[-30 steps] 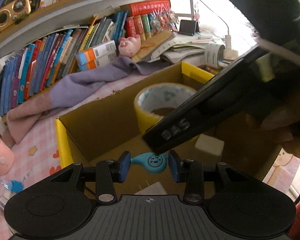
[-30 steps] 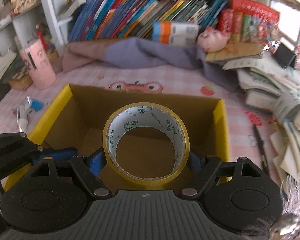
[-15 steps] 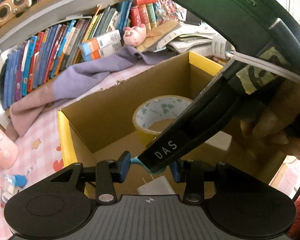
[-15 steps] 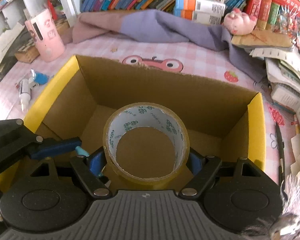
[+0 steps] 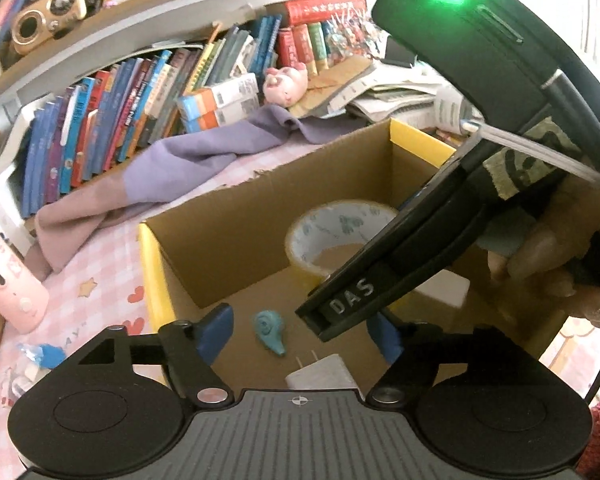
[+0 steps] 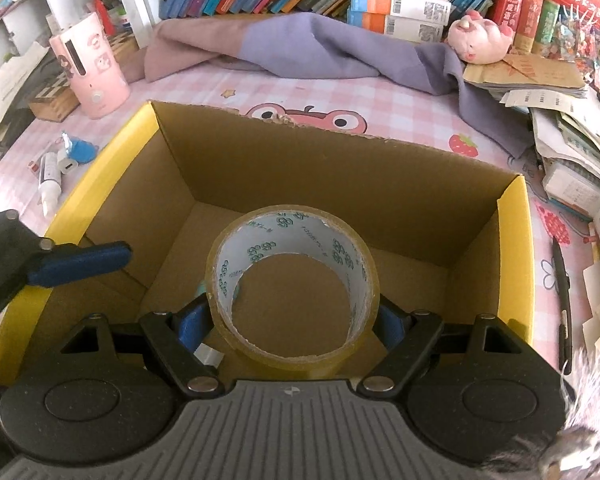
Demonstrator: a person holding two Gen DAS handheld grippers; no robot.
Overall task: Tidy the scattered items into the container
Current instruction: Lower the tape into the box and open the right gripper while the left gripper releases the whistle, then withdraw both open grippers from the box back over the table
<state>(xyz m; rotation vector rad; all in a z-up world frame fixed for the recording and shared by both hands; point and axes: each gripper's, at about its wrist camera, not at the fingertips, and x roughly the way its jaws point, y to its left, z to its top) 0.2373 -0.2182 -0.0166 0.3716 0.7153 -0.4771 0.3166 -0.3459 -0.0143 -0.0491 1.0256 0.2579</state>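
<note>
A cardboard box (image 5: 236,240) with yellow rims (image 6: 516,240) stands on the pink checked table. My left gripper (image 5: 300,336) hangs over its near left corner. Its jaws are opening, and the small teal toy (image 5: 269,332) lies loose on the box floor between the blue pads, touching neither. My right gripper (image 6: 292,325) is shut on a roll of clear tape (image 6: 292,288), held upright low inside the box. The tape roll (image 5: 336,236) also shows in the left wrist view, partly hidden by the right tool's black housing (image 5: 400,264). One left finger (image 6: 80,262) shows at the box's left wall.
A white plug adapter (image 5: 320,374) and a white block (image 5: 444,292) lie in the box. A glue tube (image 6: 50,178) and a blue item (image 6: 80,150) lie left of it. A pink canister (image 6: 92,68), purple cloth (image 6: 300,52), pen (image 6: 562,292) and paper piles (image 6: 572,152) surround it.
The left jaws opened and let go of the teal toy, which now lies on the box floor. The right gripper sank deeper into the box with the tape roll.
</note>
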